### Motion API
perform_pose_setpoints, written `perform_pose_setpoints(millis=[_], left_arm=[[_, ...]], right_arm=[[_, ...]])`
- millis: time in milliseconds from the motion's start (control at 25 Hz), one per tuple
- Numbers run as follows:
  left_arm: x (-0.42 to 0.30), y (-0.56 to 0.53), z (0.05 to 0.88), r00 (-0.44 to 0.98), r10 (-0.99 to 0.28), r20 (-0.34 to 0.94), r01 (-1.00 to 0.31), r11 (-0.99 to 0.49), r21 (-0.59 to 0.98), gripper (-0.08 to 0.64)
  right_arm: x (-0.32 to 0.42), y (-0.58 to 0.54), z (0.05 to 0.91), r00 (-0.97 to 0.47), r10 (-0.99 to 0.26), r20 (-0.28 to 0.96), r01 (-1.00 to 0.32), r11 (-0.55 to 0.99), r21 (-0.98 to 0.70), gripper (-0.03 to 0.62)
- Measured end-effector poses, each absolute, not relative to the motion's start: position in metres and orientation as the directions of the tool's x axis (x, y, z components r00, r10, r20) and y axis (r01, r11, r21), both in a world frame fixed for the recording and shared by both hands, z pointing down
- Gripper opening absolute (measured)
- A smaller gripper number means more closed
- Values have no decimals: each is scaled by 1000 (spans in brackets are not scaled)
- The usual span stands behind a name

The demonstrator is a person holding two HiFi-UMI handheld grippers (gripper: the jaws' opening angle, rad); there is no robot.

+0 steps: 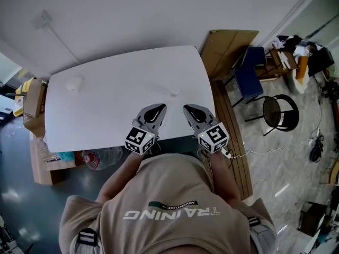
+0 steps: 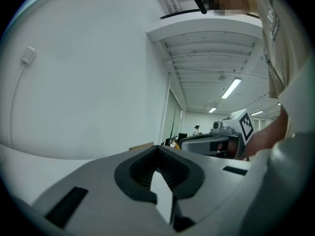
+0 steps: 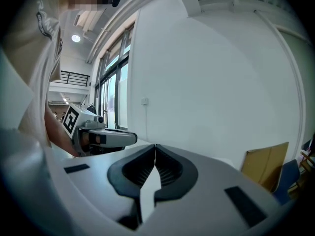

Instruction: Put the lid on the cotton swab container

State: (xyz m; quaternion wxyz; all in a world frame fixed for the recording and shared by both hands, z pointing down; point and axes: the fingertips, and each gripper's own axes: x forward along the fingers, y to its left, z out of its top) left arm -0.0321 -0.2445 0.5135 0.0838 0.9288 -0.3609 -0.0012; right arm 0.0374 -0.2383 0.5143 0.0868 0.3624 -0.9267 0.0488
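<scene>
At the worktop's [image 1: 122,115] near edge, my left gripper [image 1: 158,109] and right gripper [image 1: 189,110] sit side by side, jaws closed on nothing. Bare surface lies ahead. A pale speck [image 1: 174,91] is near, a pale blob [image 1: 74,83] toward the far-left corner: lid or container, unclear.

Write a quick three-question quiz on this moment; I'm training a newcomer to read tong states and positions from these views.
1. True or false: the left tongs grip a lid.
2. Multiple choice: in the head view, both tongs hover over A) the near edge of the white rectangular table, B) its far edge, C) the floor beside it.
3. Fill in: the right tongs are ___ (open/shut).
Key: 1 false; 2 A; 3 shut.
</scene>
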Motion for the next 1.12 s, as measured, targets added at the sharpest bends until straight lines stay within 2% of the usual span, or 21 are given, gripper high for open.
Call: perform_pose_setpoints(millis=[240,480,1120], left_arm=[[-41,-271,518,753,-656,55,-654,-737,169,12],[-47,-294,520,748,-661,50,-658,-732,177,12],[-49,-337,517,682,-730,45,-721,-660,211,12]], right_arm=[[36,-272,527,-668,-702,245,-730,683,-34,18],[34,-303,530,-670,-695,262,-725,688,-26,18],[28,-390,597,-716,-545,436,-627,777,-58,18]])
